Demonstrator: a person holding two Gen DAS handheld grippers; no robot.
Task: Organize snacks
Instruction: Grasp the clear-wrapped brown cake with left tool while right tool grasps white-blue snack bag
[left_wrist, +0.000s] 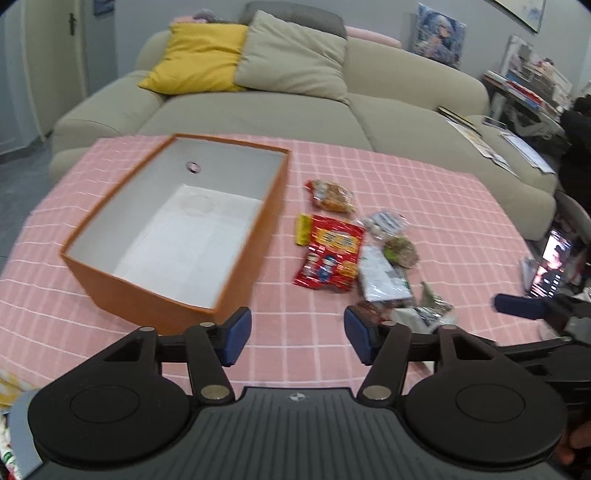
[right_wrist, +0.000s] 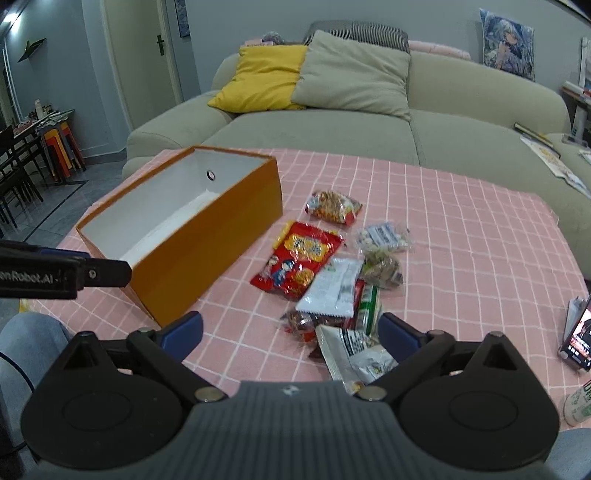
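Hovering over a pink checked tablecloth (left_wrist: 424, 192) with both tools empty.
Your left gripper (left_wrist: 297, 338) and right gripper (right_wrist: 290, 338) stand with jaws apart, nothing between them. The open orange cardboard box (right_wrist: 207, 254) sits left of the scattered plastic snack packets (right_wrist: 325, 258); the large red packet (left_wrist: 330, 254) lies nearest the box.

Left gripper (right_wrist: 92, 275) side: partial white lettering "onRobot.AI". Snack print illegible.

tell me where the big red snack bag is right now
In both views the big red snack bag lies flat on the pink tablecloth, just right of the orange box.
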